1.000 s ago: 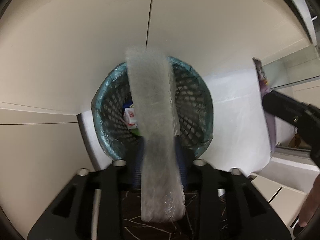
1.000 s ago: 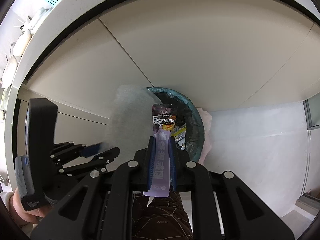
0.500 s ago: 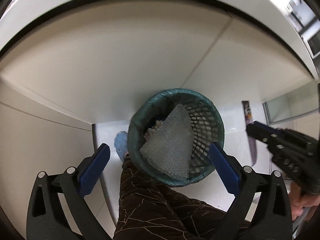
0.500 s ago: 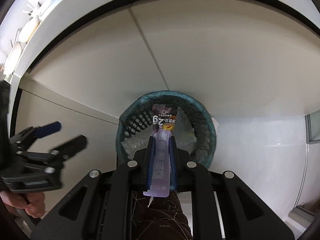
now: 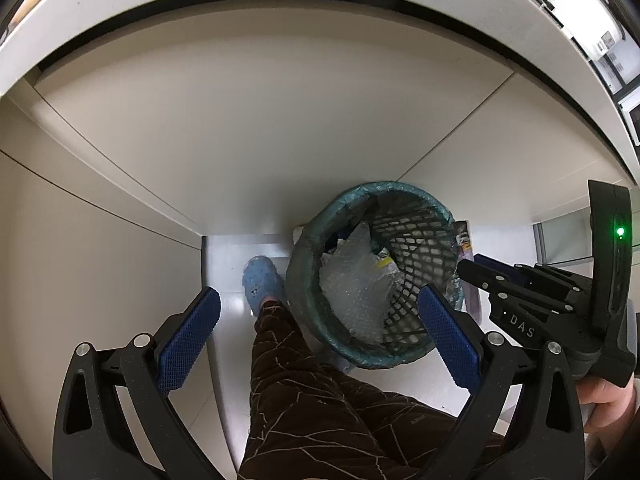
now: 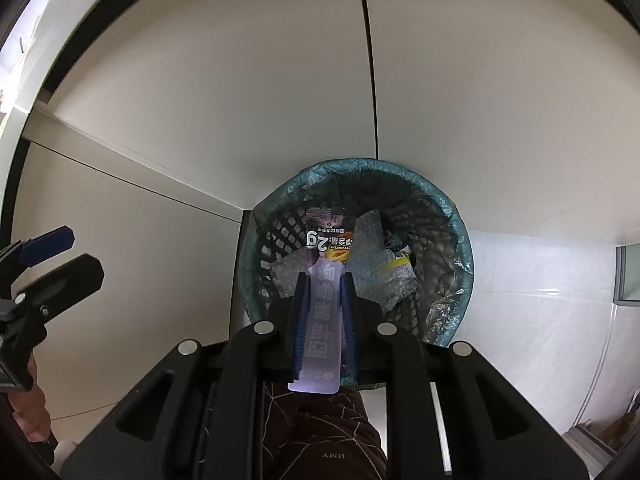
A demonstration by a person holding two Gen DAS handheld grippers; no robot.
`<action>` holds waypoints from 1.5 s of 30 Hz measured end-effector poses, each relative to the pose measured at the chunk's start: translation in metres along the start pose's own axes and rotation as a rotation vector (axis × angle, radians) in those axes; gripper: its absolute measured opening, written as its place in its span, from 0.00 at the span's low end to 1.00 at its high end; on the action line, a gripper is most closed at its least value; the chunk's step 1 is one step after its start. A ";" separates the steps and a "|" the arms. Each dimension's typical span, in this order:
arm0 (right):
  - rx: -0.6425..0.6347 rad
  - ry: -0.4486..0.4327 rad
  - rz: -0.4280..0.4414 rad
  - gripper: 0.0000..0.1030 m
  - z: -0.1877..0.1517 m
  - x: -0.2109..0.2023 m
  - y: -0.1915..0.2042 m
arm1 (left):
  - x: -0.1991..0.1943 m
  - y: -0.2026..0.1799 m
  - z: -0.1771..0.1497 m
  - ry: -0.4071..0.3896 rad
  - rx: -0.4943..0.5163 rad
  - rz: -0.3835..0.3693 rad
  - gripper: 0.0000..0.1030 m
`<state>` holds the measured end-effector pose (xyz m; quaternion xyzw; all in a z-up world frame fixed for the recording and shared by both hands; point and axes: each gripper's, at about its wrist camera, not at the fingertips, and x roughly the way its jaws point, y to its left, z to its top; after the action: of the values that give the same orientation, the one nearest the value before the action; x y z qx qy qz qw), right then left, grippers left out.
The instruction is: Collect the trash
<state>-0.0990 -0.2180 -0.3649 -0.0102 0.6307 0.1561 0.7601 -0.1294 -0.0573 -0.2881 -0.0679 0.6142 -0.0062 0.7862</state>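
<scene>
The waste basket (image 6: 356, 256), a black mesh bin lined with a teal bag, is seen on the pale floor against a cream cabinet front (image 6: 240, 100). In the right wrist view the purple snack wrapper (image 6: 326, 280) is seen upright between the blue pads of the right gripper (image 6: 324, 312), directly over the basket's mouth; the jaws are opening, yet the pads are still seen close against the wrapper's sides. On it a large "29" and rows of pale characters can be read upside down; the small print is too fine to make out.

The left wrist view shows what that view does not: the left gripper (image 5: 316, 336) with its fingers spread wide and nothing between them, a blue shoe (image 5: 262, 280) beside the basket, and a brown patterned trouser leg (image 5: 320, 400). The sheet of bubble wrap (image 5: 356, 288) is seen lying inside the basket with a yellow-marked scrap beside it. "DAS" is printed on the right gripper's body, where a green light glows.
</scene>
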 end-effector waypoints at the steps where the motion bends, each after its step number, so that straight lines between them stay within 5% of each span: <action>1: 0.002 -0.004 -0.004 0.27 0.001 -0.001 0.000 | 0.002 0.001 0.000 0.001 0.000 0.001 0.94; 9: 0.027 -0.045 -0.035 0.73 0.006 -0.010 -0.005 | 0.007 -0.001 0.004 0.021 0.032 0.001 0.94; 16: 0.062 -0.157 -0.104 0.92 0.017 -0.065 -0.014 | -0.019 -0.007 0.011 -0.011 0.024 0.012 0.94; 27: 0.063 -0.313 -0.165 0.92 0.034 -0.222 -0.014 | -0.133 -0.034 0.031 -0.123 0.048 0.059 0.94; 33: 0.057 -0.346 -0.182 0.92 0.033 -0.286 -0.007 | -0.192 -0.044 0.043 -0.155 0.011 0.019 0.94; 40: 0.043 -0.358 -0.195 0.92 0.023 -0.324 0.010 | -0.237 -0.052 0.043 -0.186 0.005 -0.028 0.94; 45: 0.045 -0.344 -0.188 0.92 0.009 -0.326 0.013 | -0.246 -0.058 0.039 -0.212 0.039 0.031 0.94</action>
<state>-0.1441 -0.2770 -0.0467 -0.0251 0.4909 0.0696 0.8680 -0.1478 -0.0877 -0.0350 -0.0433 0.5282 0.0011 0.8480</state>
